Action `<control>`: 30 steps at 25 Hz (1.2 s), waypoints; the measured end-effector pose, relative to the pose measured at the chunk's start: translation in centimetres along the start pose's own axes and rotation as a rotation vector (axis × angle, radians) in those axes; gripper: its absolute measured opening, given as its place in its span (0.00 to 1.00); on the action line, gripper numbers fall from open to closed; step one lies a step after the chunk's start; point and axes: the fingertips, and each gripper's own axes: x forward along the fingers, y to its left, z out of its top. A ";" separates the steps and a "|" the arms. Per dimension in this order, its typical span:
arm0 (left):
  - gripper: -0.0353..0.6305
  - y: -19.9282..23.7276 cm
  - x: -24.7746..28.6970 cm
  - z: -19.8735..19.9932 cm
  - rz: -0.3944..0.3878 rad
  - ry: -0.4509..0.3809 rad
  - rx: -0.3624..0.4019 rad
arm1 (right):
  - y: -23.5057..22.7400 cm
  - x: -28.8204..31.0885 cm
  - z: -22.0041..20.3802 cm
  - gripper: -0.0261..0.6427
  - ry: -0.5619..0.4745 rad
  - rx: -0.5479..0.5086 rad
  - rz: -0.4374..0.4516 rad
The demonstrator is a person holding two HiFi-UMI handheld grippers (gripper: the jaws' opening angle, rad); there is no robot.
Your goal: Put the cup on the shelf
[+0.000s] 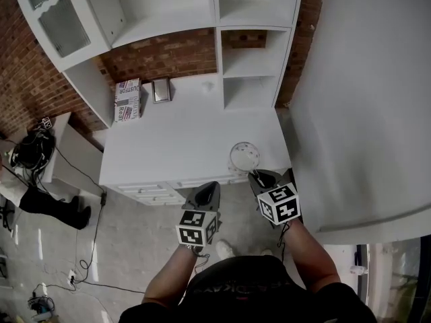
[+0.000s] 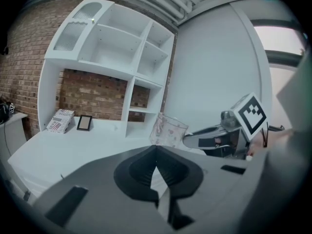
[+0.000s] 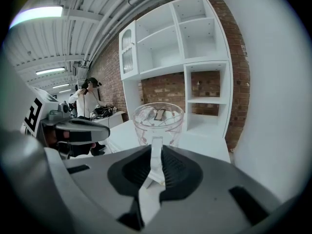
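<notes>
A clear cup (image 1: 244, 156) with a pink pattern is at the front right corner of the white counter (image 1: 182, 140). My right gripper (image 1: 256, 176) is shut on the cup's handle; in the right gripper view the handle (image 3: 156, 152) runs between the jaws and the cup (image 3: 158, 122) stands upright just beyond them. My left gripper (image 1: 210, 188) hangs in front of the counter's edge, left of the cup, shut and empty. From the left gripper view, the cup (image 2: 168, 130) and the right gripper (image 2: 195, 139) are ahead to the right. Open white shelves (image 1: 249, 89) rise at the counter's back right.
A printed box (image 1: 127, 99) and a small picture frame (image 1: 160, 89) stand at the counter's back left. A white wall (image 1: 363, 113) closes the right side. Cables and dark gear (image 1: 30, 150) lie on a side table at the left. A person (image 3: 87, 99) stands far off.
</notes>
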 end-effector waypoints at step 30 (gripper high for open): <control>0.06 4.8 5.9 3.2 0.040 -0.009 -0.031 | -3.1 7.5 4.0 0.10 0.020 -0.036 0.068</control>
